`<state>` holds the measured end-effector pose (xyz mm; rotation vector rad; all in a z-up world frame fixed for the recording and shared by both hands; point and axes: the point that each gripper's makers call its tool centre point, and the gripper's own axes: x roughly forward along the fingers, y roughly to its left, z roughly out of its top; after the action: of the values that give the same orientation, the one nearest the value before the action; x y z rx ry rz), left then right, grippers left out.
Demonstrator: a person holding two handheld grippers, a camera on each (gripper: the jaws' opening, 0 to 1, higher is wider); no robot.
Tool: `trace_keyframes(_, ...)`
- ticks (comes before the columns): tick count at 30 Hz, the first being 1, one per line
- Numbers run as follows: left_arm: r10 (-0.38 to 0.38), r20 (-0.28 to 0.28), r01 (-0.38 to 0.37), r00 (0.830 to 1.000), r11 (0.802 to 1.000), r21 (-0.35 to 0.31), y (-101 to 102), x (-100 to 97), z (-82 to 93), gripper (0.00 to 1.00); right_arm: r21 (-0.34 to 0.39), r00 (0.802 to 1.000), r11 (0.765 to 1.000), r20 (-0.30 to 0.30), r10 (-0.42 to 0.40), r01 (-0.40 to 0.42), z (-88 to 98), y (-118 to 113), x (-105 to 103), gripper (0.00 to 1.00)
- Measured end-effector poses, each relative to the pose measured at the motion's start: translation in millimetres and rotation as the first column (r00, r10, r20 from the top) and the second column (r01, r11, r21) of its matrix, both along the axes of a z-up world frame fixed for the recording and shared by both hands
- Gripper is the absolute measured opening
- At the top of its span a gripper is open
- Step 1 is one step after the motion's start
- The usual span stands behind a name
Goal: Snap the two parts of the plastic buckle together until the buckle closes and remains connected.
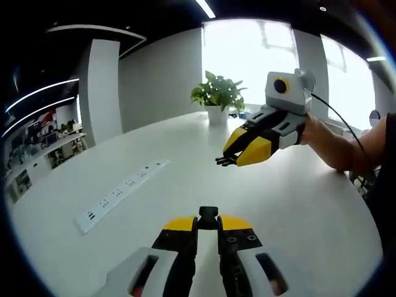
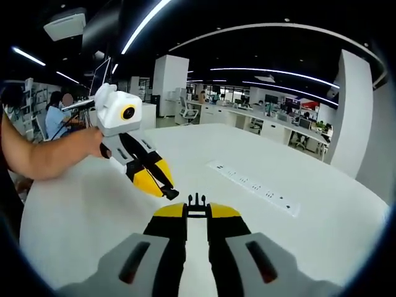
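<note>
In the left gripper view, the left gripper [image 1: 208,218] rises from the bottom over the white table [image 1: 297,204], its jaws nearly together and pinching a black socket [image 1: 208,216] of the buckle at their tips. Beyond it, up and to the right above the table, the right gripper [image 1: 226,160] hangs in a hand [image 1: 317,131], jaws closed on a small dark prong piece [image 1: 224,161] that points down toward the socket, well apart from it. A power strip [image 1: 120,193] lies flush in the table to the left of the socket, and a plant [image 1: 218,94] stands at the far edge. In the right gripper view, the right gripper [image 2: 197,203] holds the prong piece [image 2: 197,200] between nearly closed jaws above the table [image 2: 322,229]. The left gripper [image 2: 170,193] comes in from the left in a hand [image 2: 93,143], its tips just left of the prong piece; the socket there is too small to make out. The power strip [image 2: 255,187] lies right of the prong piece.
</note>
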<state>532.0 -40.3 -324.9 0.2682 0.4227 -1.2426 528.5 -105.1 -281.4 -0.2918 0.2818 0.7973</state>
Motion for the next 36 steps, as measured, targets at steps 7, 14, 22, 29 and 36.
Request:
trace_keyframes(7, 0.005, -0.010, -0.005, 1.000, 1.000, 0.005, 2, -2.9, -2.1, 0.10, 0.001, 1.000, 1.000, -0.006, 0.003, -0.003, -3.2, 1, -5, 0.11)
trace_keyframes(14, 0.017, -0.010, -0.017, 1.000, 1.000, 0.007, 5, -5.3, -2.4, 0.10, -0.001, 1.000, 1.000, -0.012, 0.003, -0.003, -6.5, 1, -7, 0.11)
trace_keyframes(22, 0.018, -0.004, -0.018, 1.000, 1.000, 0.002, 7, -8.0, -3.4, 0.10, -0.005, 1.000, 1.000, -0.012, 0.007, -0.007, -6.6, 2, -12, 0.11)
trace_keyframes(29, 0.016, 0.000, -0.016, 1.000, 1.000, -0.012, 4, -12.7, -3.1, 0.10, -0.011, 1.000, 1.000, -0.010, 0.012, -0.012, -7.3, 4, -17, 0.11)
trace_keyframes(36, 0.009, -0.009, -0.009, 1.000, 1.000, -0.005, 6, -18.8, -9.8, 0.10, -0.014, 1.000, 1.000, -0.015, 0.017, -0.017, -11.0, 4, -21, 0.11)
